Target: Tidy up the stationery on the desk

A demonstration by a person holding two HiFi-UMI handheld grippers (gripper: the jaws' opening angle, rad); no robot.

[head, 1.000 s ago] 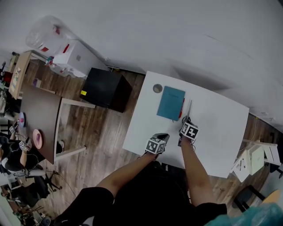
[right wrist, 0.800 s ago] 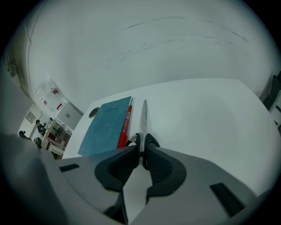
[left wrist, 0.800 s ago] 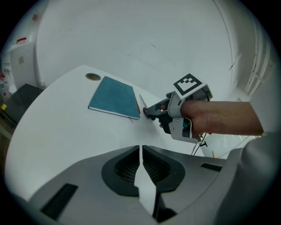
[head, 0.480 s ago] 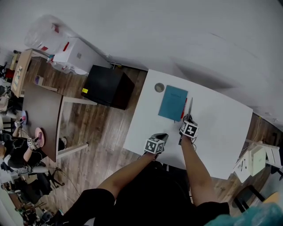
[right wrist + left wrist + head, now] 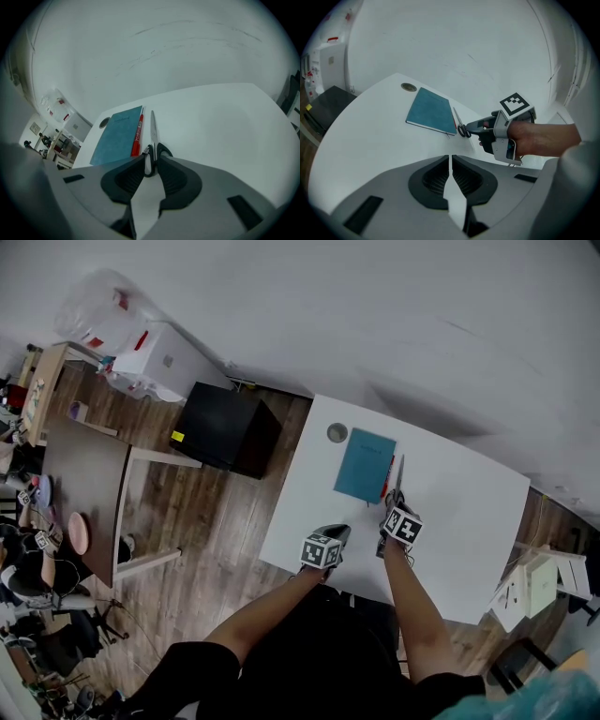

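Across the middle of the head view stretches the white surface [image 5: 459, 521], set against a pale wall, with wood floor to its left. On that floor, just off the surface's far left corner, stands a black box [image 5: 228, 430].

A teal notebook [image 5: 365, 465] lies flat and closed on the far left part of the surface.

The left tongs [image 5: 450, 157] hover over the near edge of the surface, left of the notebook's near end. Their jaws are drawn together to a thin slit with nothing in it.

The right tongs [image 5: 150, 161] point down at the surface just near of the notebook's right side. Their jaws have just been opening and now stand apart, with the black handle loops of the scissors [image 5: 153, 136] between their tips.

The scissors lie flat on the surface, blades closed and pointing to the far side, just right of the notebook.

A red pen [image 5: 137, 138] lies between the notebook and the scissors, along the notebook's right edge and parallel to the blades.

A small round grommet [image 5: 337, 433] sits in the surface beside the notebook's far left corner.
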